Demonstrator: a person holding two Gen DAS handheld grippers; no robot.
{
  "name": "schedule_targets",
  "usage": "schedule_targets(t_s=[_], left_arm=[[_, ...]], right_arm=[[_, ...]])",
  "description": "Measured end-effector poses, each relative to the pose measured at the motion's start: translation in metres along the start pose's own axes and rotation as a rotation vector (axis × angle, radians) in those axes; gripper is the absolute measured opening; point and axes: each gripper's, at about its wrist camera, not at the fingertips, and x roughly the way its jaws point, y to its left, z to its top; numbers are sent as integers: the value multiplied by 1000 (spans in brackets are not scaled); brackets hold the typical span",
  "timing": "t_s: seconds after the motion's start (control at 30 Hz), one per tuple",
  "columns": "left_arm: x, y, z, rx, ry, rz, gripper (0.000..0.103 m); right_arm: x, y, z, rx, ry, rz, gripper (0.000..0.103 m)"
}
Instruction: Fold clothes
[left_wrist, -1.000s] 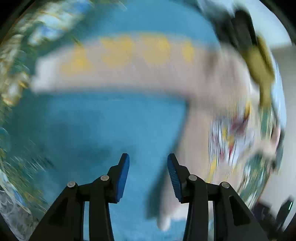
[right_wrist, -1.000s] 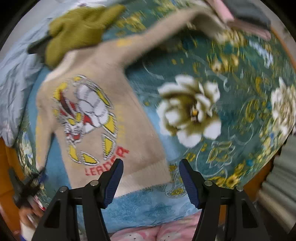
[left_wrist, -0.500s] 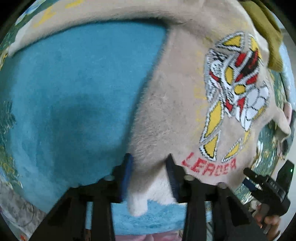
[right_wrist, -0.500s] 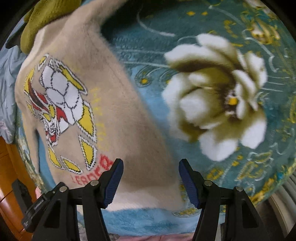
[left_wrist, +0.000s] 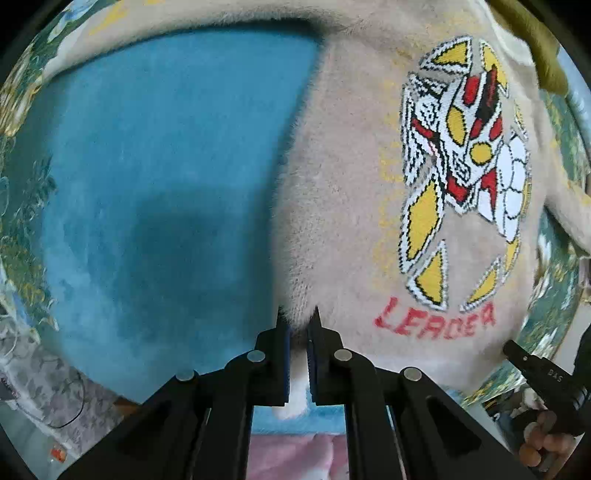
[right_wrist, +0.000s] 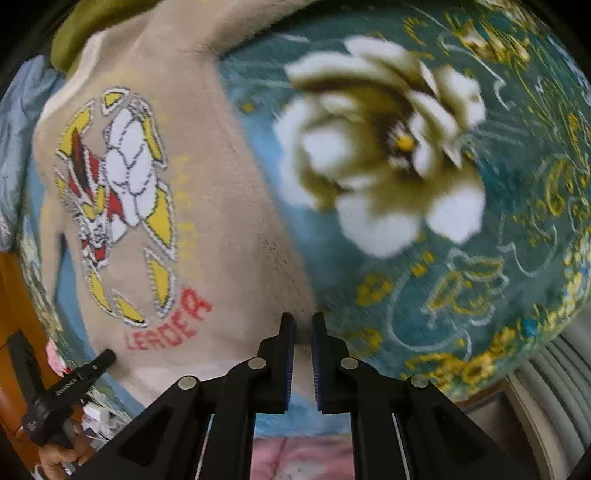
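A beige fuzzy sweater (left_wrist: 343, 206) with a red, yellow and white figure and the red word LEADER lies spread flat on a blue flowered blanket (left_wrist: 155, 177). It also shows in the right wrist view (right_wrist: 221, 206). My left gripper (left_wrist: 298, 325) is shut on the sweater's lower left hem corner. My right gripper (right_wrist: 303, 325) is shut on the lower right hem corner. Each gripper shows at the edge of the other's view.
An olive green garment (right_wrist: 88, 26) lies beyond the sweater's collar. A grey-blue cloth (right_wrist: 14, 122) lies at the far left. The blanket's white flower (right_wrist: 380, 147) is to the right of the sweater. Pink fabric (right_wrist: 303, 458) lies at the near edge.
Both grippers moved down to the sweater's hem and closed on its two lower corners. They were open half a second ago.
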Motion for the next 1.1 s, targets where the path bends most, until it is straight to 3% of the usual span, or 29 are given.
schedule_targets(t_s=[0.07,0.13,0.2,0.23,0.3,0.37,0.57,0.67,0.8,1.1], left_arm=[[-5,-1,-2,-13,-10,3,9],[-16,0,0,-46,-14,-32,11],[-32,3,2,-84,-40,-76,28],[-44,6,4,-107,-72,-98,31],[-69,12,5,-158,-148,-130,32],[-98,18,5,-217,-226,-148,33],[-191,23,-1,-361,-472,-194,54],[-206,16,-16,-394,-514,-171,56],[-222,16,-42,-433,-551,-156,63],[-250,60,-101,-582,-611,-95,66]], right_arm=[[-5,-6,-4,16,-10,-22,9],[-18,-16,-6,36,-56,14,10],[-39,-29,-6,55,-123,70,10],[-48,-34,-4,58,-155,83,12],[-76,-54,3,84,-248,139,19],[-100,-74,22,139,-319,219,39],[-154,-137,89,360,-476,498,67],[-147,-161,117,498,-487,641,78],[-125,-185,149,636,-455,764,79],[-93,-202,202,848,-379,836,79]])
